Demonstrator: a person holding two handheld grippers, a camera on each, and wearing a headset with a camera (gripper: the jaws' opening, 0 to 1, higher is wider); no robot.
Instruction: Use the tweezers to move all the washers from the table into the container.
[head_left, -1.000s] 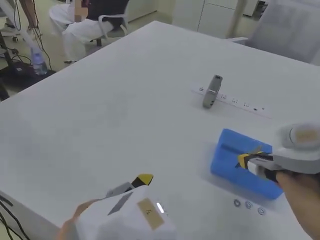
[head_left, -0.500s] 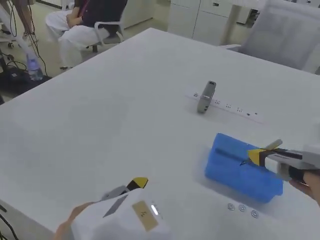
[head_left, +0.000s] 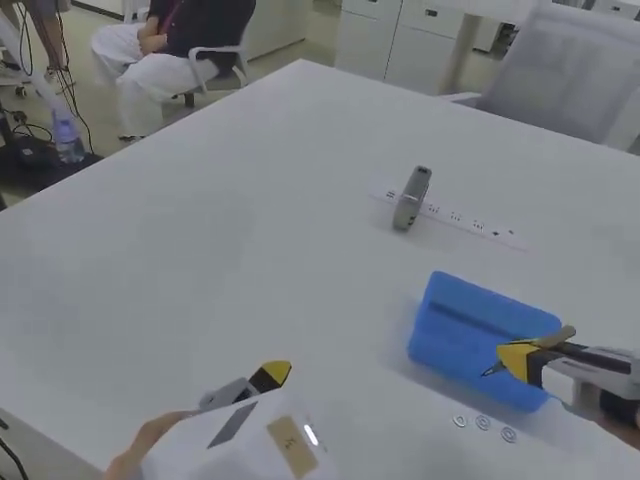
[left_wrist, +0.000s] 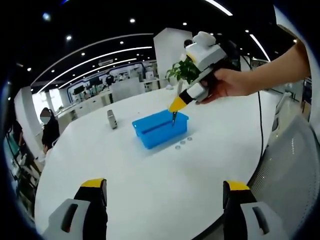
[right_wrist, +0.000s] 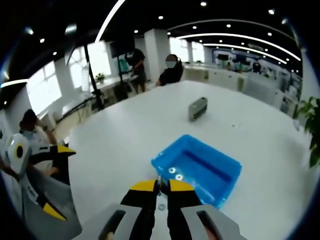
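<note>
Now the right hand-held gripper (right_wrist: 160, 186) pinches slim metal tweezers (left_wrist: 173, 118) over the blue rectangular plastic container (head_left: 440, 350); the left hand-held gripper (left_wrist: 162, 189) is spread wide.

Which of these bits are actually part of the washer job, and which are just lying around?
Part of the job:
tweezers, clamped in the right gripper
three washers on the table
blue container, two washers inside it
left gripper, open

Just lying about:
grey device at the socket strip
water bottle beyond the table
</note>
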